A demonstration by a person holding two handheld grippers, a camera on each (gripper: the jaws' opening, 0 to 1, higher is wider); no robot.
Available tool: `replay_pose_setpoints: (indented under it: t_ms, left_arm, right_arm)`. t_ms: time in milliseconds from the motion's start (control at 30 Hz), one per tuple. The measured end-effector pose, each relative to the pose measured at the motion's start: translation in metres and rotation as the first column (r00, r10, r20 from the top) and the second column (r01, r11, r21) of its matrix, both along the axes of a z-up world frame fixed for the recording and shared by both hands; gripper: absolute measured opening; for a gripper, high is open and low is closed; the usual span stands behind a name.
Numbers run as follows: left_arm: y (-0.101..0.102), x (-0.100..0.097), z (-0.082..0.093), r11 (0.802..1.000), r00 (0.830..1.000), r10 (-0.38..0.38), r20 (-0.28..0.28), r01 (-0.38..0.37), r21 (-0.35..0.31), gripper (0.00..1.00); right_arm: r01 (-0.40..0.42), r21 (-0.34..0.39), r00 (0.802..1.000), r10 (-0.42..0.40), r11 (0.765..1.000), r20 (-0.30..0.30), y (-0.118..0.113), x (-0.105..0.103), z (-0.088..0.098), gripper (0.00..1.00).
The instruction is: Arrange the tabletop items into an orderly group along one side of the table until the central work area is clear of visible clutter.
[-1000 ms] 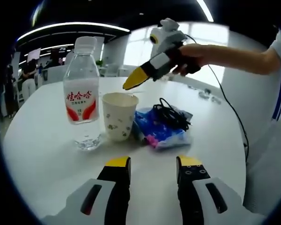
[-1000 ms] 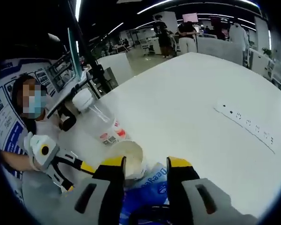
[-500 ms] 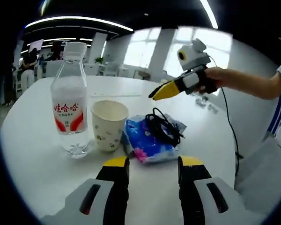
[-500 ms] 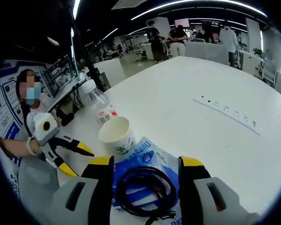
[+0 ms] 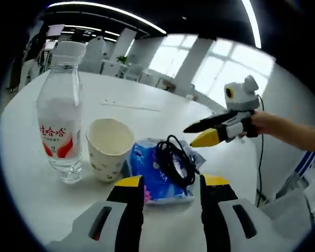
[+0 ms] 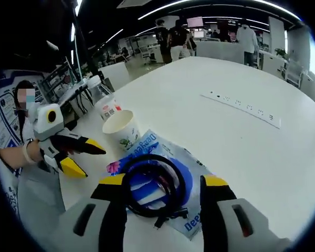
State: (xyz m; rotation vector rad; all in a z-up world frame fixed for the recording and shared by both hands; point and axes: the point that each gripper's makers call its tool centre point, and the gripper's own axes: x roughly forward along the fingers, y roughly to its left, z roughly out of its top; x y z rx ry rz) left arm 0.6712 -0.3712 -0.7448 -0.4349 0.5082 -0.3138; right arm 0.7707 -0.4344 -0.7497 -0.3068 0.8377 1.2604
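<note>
Looking along the left gripper (image 5: 165, 191), its jaws spread and empty, the bottle (image 5: 60, 113), cup (image 5: 110, 148) and pack (image 5: 160, 173) sit bunched together, cable (image 5: 174, 160) on top. Right gripper view: right gripper (image 6: 163, 191) gapes astride the cable (image 6: 153, 185), seemingly lining up a grab.

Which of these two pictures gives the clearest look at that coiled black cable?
The right gripper view: the black cable lies close and seen from above, its whole loop open on the blue packet. In the left gripper view the black cable is seen at a low angle, so its coil looks squashed and bunched.
</note>
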Motion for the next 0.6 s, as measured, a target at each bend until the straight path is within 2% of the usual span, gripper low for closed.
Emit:
replay_pose_setpoints:
  t_ms: [300,600]
  left_arm:
    - [-0.009,0.017,-0.015,1.000,0.998,0.003,-0.061,-0.003,-0.005,0.35]
    - [-0.014,0.024,-0.024,1.000,0.996,0.004,-0.091,-0.006,-0.016,0.31]
  right_arm:
    - [0.019,-0.027,1.000,-0.020,0.999,-0.005,-0.018,0.002,-0.015,0.50]
    - [0.025,-0.025,0.999,-0.026,0.999,-0.022,-0.016,-0.002,-0.020,0.45]
